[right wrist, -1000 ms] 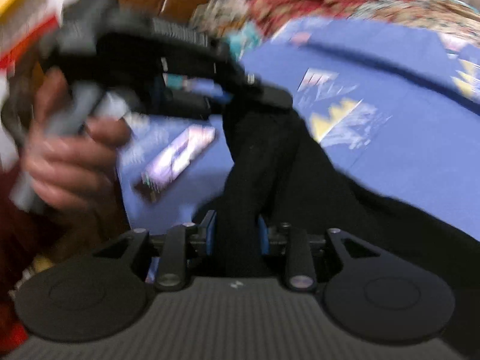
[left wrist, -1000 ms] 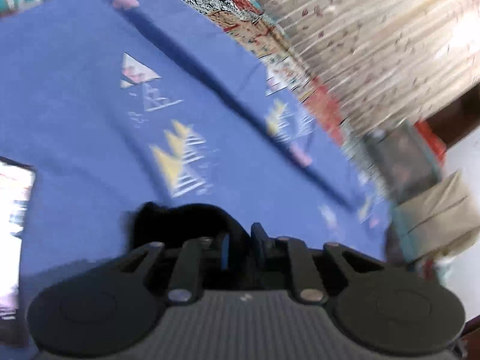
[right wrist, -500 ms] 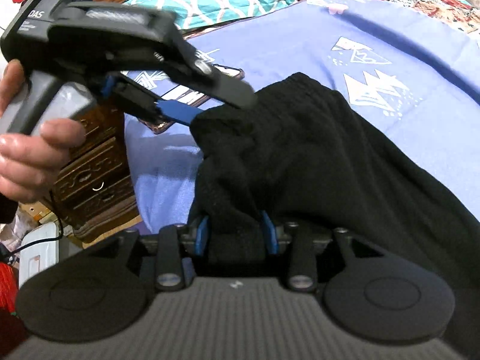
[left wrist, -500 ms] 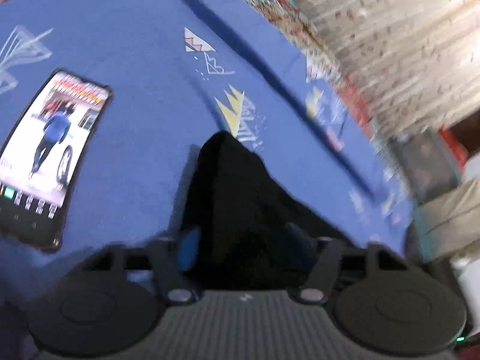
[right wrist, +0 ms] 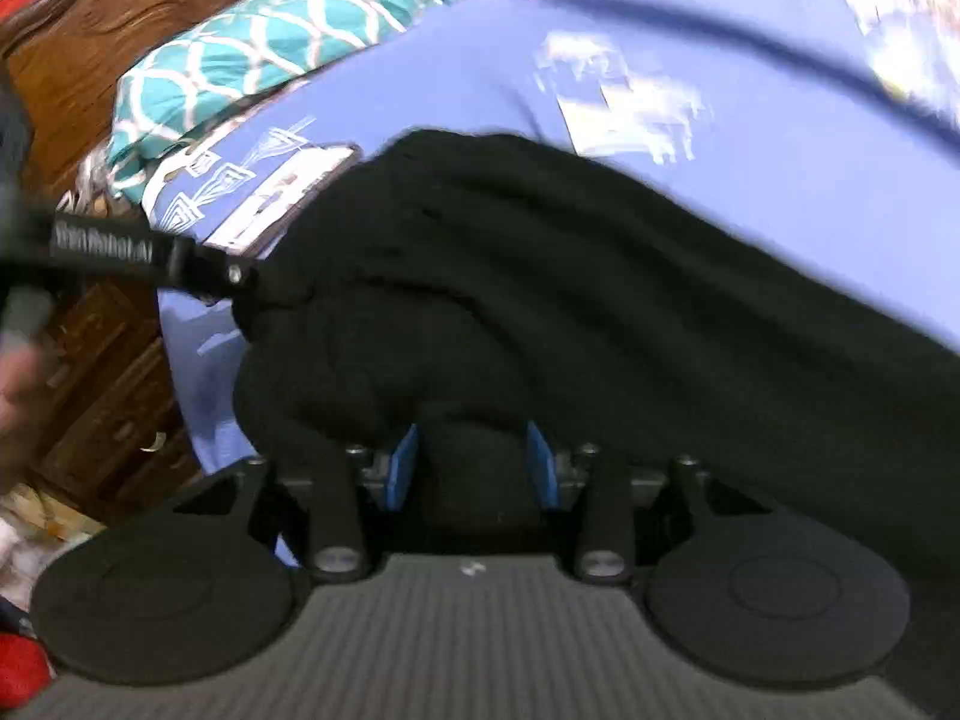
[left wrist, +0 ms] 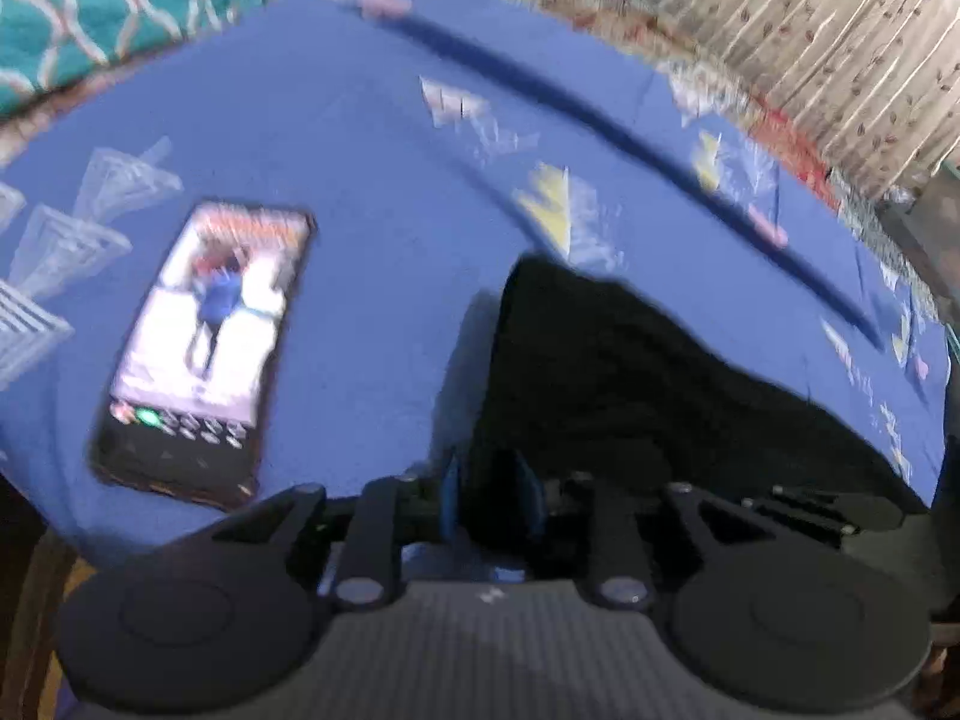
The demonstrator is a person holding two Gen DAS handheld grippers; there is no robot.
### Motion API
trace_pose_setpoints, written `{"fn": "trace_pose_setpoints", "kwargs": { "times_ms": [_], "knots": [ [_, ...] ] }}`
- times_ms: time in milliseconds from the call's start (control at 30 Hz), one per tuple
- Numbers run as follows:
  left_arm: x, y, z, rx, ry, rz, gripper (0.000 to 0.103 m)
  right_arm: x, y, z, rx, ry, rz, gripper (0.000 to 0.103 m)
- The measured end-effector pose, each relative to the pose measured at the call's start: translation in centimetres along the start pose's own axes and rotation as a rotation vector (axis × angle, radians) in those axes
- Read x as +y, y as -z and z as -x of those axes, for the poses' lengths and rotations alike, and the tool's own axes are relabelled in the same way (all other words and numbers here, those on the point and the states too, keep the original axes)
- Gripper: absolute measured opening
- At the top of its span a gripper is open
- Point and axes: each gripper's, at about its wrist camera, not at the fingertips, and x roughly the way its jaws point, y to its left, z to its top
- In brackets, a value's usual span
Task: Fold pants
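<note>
Pants [right wrist: 570, 300], black and soft, lie bunched on a blue bedsheet [left wrist: 372, 180] printed with pale triangle shapes, near the sheet's front edge. Both views are blurred.

Left gripper [left wrist: 489, 489]: its blue pads sit close together with a fold of the black cloth pinched between them. Right gripper [right wrist: 474, 468]: its blue pads stand a little wider, clamped on a thicker wad of the same cloth. In the right wrist view the left gripper reaches in from the left and meets the pants at their near corner.

A lit phone [left wrist: 204, 348] lies flat on the sheet just left of the pants; from the right wrist view the cloth's edge appears to overlap or hide part of it. A teal patterned pillow [right wrist: 270, 60] sits farther back, and carved brown wood furniture [right wrist: 102, 396] stands beyond the bed's edge.

Risks, as a judgement: the cloth could drag or cover the phone and push it toward the bed's edge. The right grip holds a bunch, so layers may slip out unevenly and spoil the fold. Uneven pulling between the two grippers would leave wrinkles.
</note>
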Motion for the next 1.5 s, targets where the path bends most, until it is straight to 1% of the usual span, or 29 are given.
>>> {"fn": "trace_pose_setpoints", "kwargs": {
  "times_ms": [67,100,167,267,300,367,433,467,500,533,567,600,633,700,767,833,867,900,967,1033,1067,1133,1200,1233,1300,1367,1400,1467,1500],
  "knots": [
    [0.0,-0.4,2.3,-0.069,0.010,0.015,0.020,-0.4,-0.4,1.1,-0.026,-0.027,-0.039,0.043],
    [-0.1,-0.8,3.1,-0.095,0.030,0.033,0.020,-0.9,-0.4,2.1,-0.059,-0.050,-0.061,0.043],
    [-0.9,-1.5,4.2,-0.132,0.081,0.044,0.020,-2.0,0.0,4.5,-0.125,-0.064,-0.095,0.043],
    [-4.3,-2.1,4.2,-0.143,0.144,-0.027,0.020,-3.6,1.9,7.2,-0.171,-0.062,-0.155,0.043],
    [-5.4,-2.1,3.7,-0.134,0.163,-0.048,0.020,-4.3,2.8,8.1,-0.178,-0.053,-0.180,0.043],
    [-8.2,-1.6,2.1,-0.089,0.202,-0.100,0.020,-5.4,5.0,9.5,-0.184,-0.027,-0.220,0.043],
    [-10.3,-0.6,0.3,-0.033,0.207,-0.147,0.020,-6.9,7.6,10.8,-0.171,-0.005,-0.289,0.043],
    [-11.1,0.0,-0.8,0.000,0.197,-0.164,0.020,-7.7,8.6,11.3,-0.160,0.012,-0.328,0.043],
    [-11.8,0.7,-2.1,0.042,0.172,-0.180,0.020,-8.8,10.1,11.7,-0.148,0.050,-0.366,0.043],
    [-12.1,1.4,-3.5,0.090,0.128,-0.192,0.020,-9.8,11.7,12.2,-0.138,0.107,-0.395,0.043],
    [-12.1,2.1,-4.8,0.139,0.068,-0.204,0.020,-10.7,13.1,13.0,-0.141,0.149,-0.420,0.042],
    [-11.8,2.7,-5.8,0.172,0.020,-0.214,0.018,-11.9,14.7,14.0,-0.163,0.154,-0.458,0.041],
    [-11.3,3.3,-6.3,0.196,-0.003,-0.218,0.016,-12.9,16.1,15.3,-0.193,0.147,-0.511,0.041],
    [-10.7,4.0,-5.6,0.187,0.010,-0.223,0.016,-14.3,18.6,17.9,-0.259,0.150,-0.599,0.042],
    [-10.8,3.9,-4.7,0.193,-0.018,-0.237,0.016,-15.2,20.7,20.3,-0.315,0.193,-0.658,0.042],
    [-11.6,3.6,-3.9,0.191,-0.023,-0.237,0.018,-16.2,22.9,22.9,-0.397,0.222,-0.718,0.042],
    [-12.4,3.3,-3.4,0.183,-0.007,-0.245,0.022,-16.8,24.0,24.3,-0.449,0.235,-0.747,0.043],
    [-13.4,3.2,-2.9,0.171,0.014,-0.257,0.023,-17.3,25.2,25.7,-0.500,0.255,-0.780,0.043],
    [-15.8,2.9,-2.4,0.145,0.063,-0.288,0.024,-18.5,27.8,28.3,-0.593,0.314,-0.858,0.043],
    [-18.8,2.9,-2.7,0.137,0.111,-0.324,0.024,-19.6,30.4,30.3,-0.659,0.390,-0.925,0.043],
    [-20.5,3.1,-3.2,0.145,0.135,-0.342,0.024,-20.2,31.9,31.4,-0.691,0.439,-0.964,0.046],
    [-23.3,3.6,-4.5,0.176,0.173,-0.373,0.024,-21.0,34.4,32.9,-0.743,0.507,-1.036,0.052],
    [-26.2,4.6,-6.0,0.221,0.212,-0.411,0.024,-21.8,36.7,34.1,-0.794,0.557,-1.113,0.059],
    [-27.5,5.2,-7.0,0.248,0.220,-0.427,0.024,-22.1,37.6,34.5,-0.819,0.573,-1.147,0.059],
    [-29.5,6.4,-8.9,0.306,0.219,-0.452,0.024,-22.8,39.1,34.8,-0.867,0.579,-1.214,0.060],
    [-31.4,7.6,-10.9,0.358,0.207,-0.473,0.024,-24.2,40.0,34.6,-0.899,0.565,-1.272,0.061],
    [-31.7,8.0,-11.7,0.376,0.191,-0.476,0.024,-24.9,40.5,34.6,-0.911,0.553,-1.293,0.061],
    [-32.2,9.0,-13.4,0.416,0.131,-0.467,0.023,-26.0,41.3,34.9,-0.937,0.527,-1.314,0.060],
    [-32.1,9.2,-13.8,0.416,0.123,-0.461,0.022,-26.6,41.5,34.9,-0.954,0.517,-1.321,0.061]
  ]
}}
